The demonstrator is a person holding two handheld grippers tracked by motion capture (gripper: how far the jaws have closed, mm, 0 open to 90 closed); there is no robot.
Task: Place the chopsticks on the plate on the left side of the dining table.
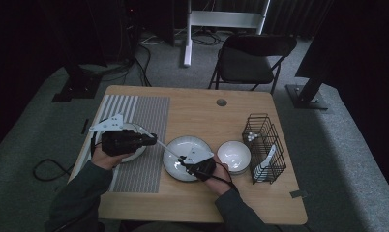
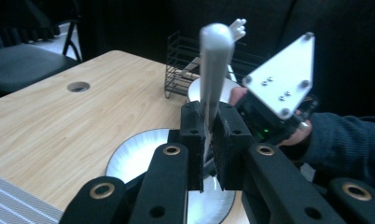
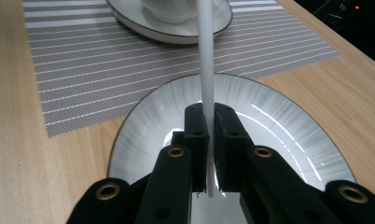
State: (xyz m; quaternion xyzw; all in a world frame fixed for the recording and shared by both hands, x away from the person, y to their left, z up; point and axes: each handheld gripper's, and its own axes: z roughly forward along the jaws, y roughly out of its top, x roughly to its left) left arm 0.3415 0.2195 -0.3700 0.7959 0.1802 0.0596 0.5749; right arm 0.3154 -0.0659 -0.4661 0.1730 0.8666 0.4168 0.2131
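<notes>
stage: handover midway | spoon (image 1: pixel 171 149) over plate (image 1: pixel 175 166) on tabletop (white, held level) | left gripper (image 2: pixel 208 140) jaws clamped on handle | right gripper (image 3: pixel 208 140) jaws clamped too | left: one release, placement

Grey-and-white striped placemat (image 1: pixel 144 140)

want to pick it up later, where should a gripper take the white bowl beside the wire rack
Probably the rim of the white bowl, from straight above, one jaw inside and one outside. It sits upright and open, and its rounded wall gives nothing flat to pinch. Take the near side: the wire rack crowds its right and the plate its left.
</notes>
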